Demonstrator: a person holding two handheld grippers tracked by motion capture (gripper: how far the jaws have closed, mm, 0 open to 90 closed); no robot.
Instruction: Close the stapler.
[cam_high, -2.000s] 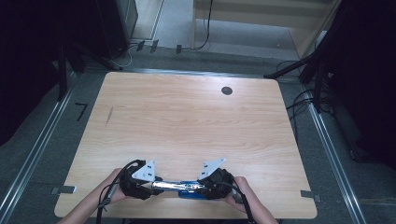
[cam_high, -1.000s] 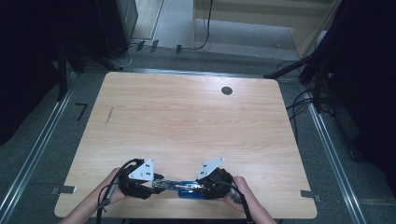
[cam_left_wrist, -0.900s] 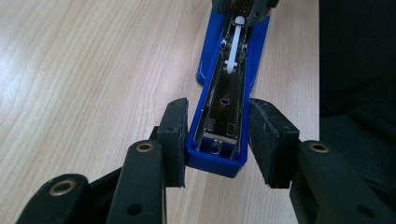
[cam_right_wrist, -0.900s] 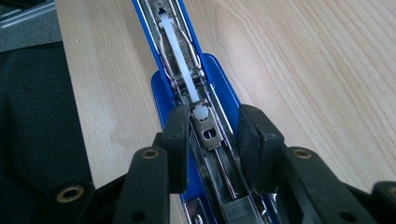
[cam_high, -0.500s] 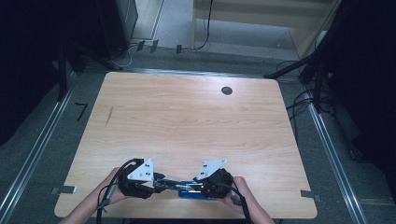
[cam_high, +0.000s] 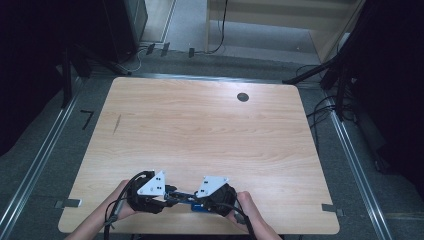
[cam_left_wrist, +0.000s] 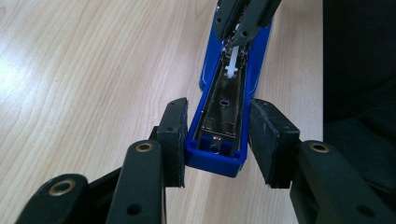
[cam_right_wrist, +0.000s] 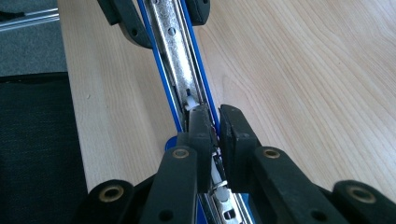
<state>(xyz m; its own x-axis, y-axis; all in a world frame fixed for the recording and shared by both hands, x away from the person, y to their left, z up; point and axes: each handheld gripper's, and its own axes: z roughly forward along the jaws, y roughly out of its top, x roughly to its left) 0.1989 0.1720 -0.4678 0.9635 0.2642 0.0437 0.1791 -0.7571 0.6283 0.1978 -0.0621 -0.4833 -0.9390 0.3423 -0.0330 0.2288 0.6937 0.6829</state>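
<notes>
A blue stapler (cam_high: 200, 206) lies opened flat near the table's front edge, its metal staple channel (cam_left_wrist: 224, 100) facing up. My left gripper (cam_high: 169, 196) holds one end of it, with the pads against both blue sides (cam_left_wrist: 212, 158). My right gripper (cam_high: 196, 200) comes in from the opposite end. Its jaws have just been closing and are now pinched nearly together over the channel (cam_right_wrist: 173, 42). A thin part of the channel's inner mechanism sits between them, right behind a small white plastic piece (cam_right_wrist: 189, 102). In the left gripper view the right gripper's fingertips (cam_left_wrist: 243, 30) meet at that white piece (cam_left_wrist: 231, 67).
The light wooden table (cam_high: 210, 135) has a dark round hole (cam_high: 243, 97) at the back right and a short dark mark (cam_high: 116, 124) at the left. The front edge runs just behind both hands. Cables and dark equipment stand on the floor around the table.
The right gripper has slid left along the stapler toward the left gripper and its jaws have narrowed. The left gripper and the stapler's end have stayed put.
</notes>
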